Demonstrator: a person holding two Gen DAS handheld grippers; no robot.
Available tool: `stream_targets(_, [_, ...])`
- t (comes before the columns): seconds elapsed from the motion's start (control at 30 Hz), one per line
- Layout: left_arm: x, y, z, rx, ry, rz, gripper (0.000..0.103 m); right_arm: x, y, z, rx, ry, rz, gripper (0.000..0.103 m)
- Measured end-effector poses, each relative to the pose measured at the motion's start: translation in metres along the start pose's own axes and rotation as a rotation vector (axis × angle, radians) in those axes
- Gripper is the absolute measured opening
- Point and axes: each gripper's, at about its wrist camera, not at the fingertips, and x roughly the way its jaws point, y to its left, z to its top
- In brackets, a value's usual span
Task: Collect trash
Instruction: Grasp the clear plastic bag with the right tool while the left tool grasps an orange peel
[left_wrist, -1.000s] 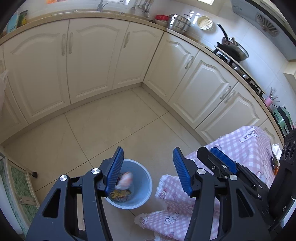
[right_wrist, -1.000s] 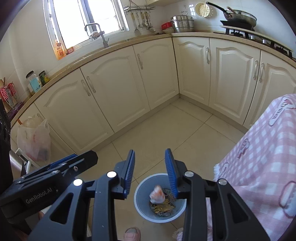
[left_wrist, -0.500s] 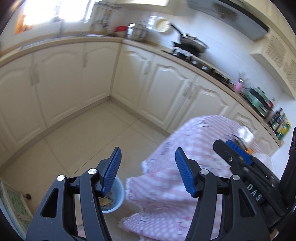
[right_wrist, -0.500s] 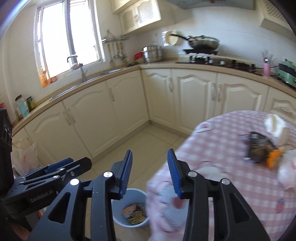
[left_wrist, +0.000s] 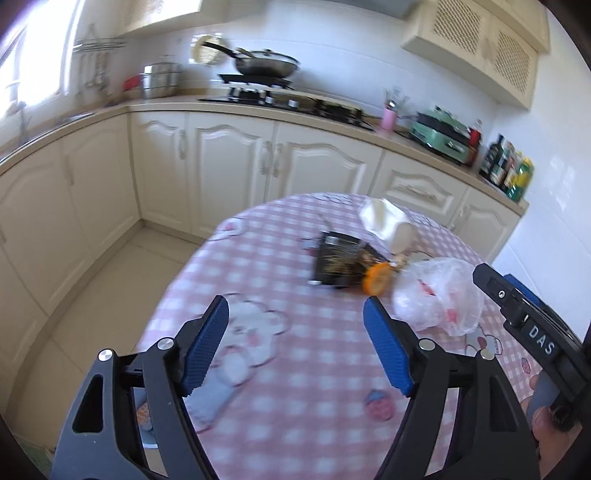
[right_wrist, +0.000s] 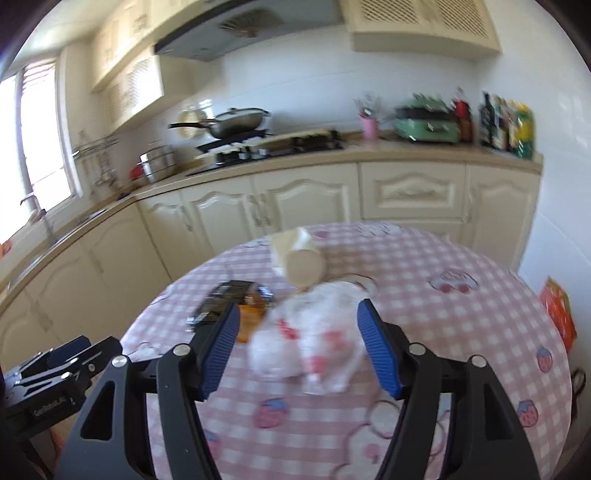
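Observation:
Trash lies on the round table with a pink checked cloth (left_wrist: 295, 387) (right_wrist: 461, 332). A crumpled clear plastic bag (left_wrist: 437, 297) (right_wrist: 310, 339) with red print sits nearest. Beside it are a dark wrapper (left_wrist: 336, 264) (right_wrist: 221, 301), an orange piece (left_wrist: 376, 278) (right_wrist: 251, 319) and a tipped cream paper cup (left_wrist: 386, 225) (right_wrist: 301, 260). My left gripper (left_wrist: 295, 343) hangs above the cloth with jaws opening and nothing between them. My right gripper (right_wrist: 297, 343) is opening too, the bag lying in front of it, untouched. The bin is out of view.
Cream cabinets and a counter curve behind the table, with a stove and wok (left_wrist: 266, 66), a steel pot (left_wrist: 162, 79), a green appliance (right_wrist: 424, 123) and bottles (left_wrist: 509, 171). An orange packet (right_wrist: 557, 310) shows past the table's right edge. Floor tiles lie to the left.
Both grippers swung up and away from the blue bin on the floor, where a piece of trash dropped in, to the table top. Both sets of jaws have spread wider.

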Motion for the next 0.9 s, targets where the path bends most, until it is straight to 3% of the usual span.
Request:
stream_targets(0.2, [0.030, -0.036, 0.008, 0.057, 0.034, -0.013, 0.073, 0.041, -0.037, -0.007, 0.101, 0.127, 0.046, 0.066])
stream_targets(0.23, [0.034, -0.039, 0.010, 0.067, 0.037, -0.013, 0.073, 0.043, -0.038, -0.009, 0.105, 0.135, 0.055, 0.062])
stream_targets(0.27, [0.037, -0.044, 0.010, 0.076, 0.040, -0.014, 0.072, 0.042, -0.035, -0.012, 0.103, 0.137, 0.064, 0.051])
stream_targets(0.3, [0.041, -0.048, 0.012, 0.085, 0.042, -0.016, 0.072, 0.047, -0.034, -0.014, 0.083, 0.144, 0.068, 0.030])
stream_targets(0.43, [0.055, -0.060, 0.016, 0.111, 0.043, -0.016, 0.072, 0.051, -0.033, -0.015, 0.079, 0.154, 0.079, 0.008])
stream_targets(0.5, [0.063, -0.066, 0.016, 0.124, 0.051, -0.035, 0.071, 0.047, -0.032, -0.015, 0.078, 0.131, 0.076, 0.006])
stream_targets(0.8, [0.095, -0.084, 0.018, 0.161, 0.099, -0.074, 0.038, 0.039, -0.038, -0.010, 0.093, 0.077, 0.047, 0.005])
stream_targets(0.9, [0.104, -0.085, 0.018, 0.153, 0.119, -0.086, 0.020, 0.040, -0.037, -0.010, 0.089, 0.077, 0.051, 0.005])
